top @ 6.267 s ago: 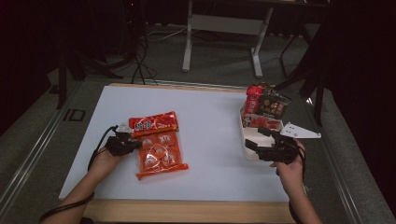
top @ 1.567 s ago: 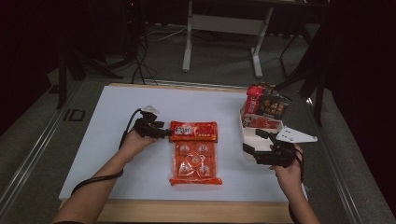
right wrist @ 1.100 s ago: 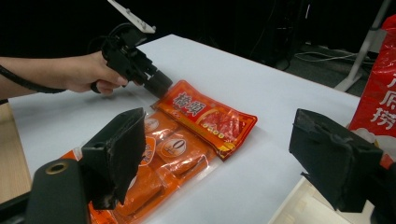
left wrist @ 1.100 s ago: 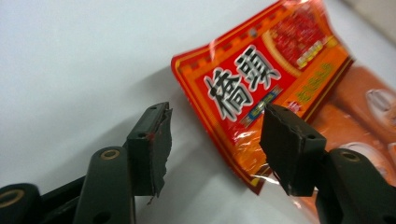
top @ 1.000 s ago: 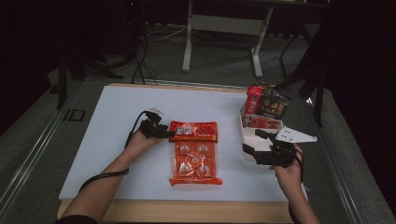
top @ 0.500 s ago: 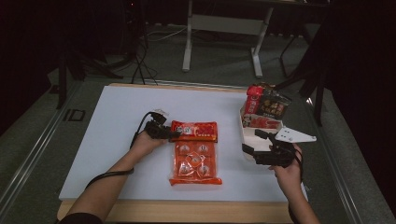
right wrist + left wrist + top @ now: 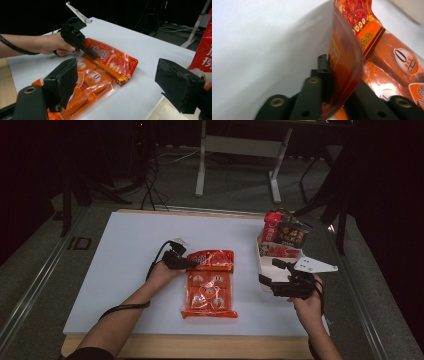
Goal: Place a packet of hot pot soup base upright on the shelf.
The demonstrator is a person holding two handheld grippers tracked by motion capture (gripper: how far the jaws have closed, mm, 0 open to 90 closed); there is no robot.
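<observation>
orange snack bags: 1 [image 7: 210, 285]
left gripper [image 7: 186, 262]: pinching bag's red header
right gripper [image 7: 270, 279]: jaws spread, nothing held

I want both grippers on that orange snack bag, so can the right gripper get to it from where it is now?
Probably yes: the right gripper is open, and bare table lies between it and the orange snack bag.

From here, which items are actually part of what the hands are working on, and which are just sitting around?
In play:
- left gripper, jaws closed on the red header flap
- orange snack pack with that flap, flat on the white table

Lying about:
- right gripper, jaws apart, holding nothing
- white tray with red snack bags at the far right
</observation>
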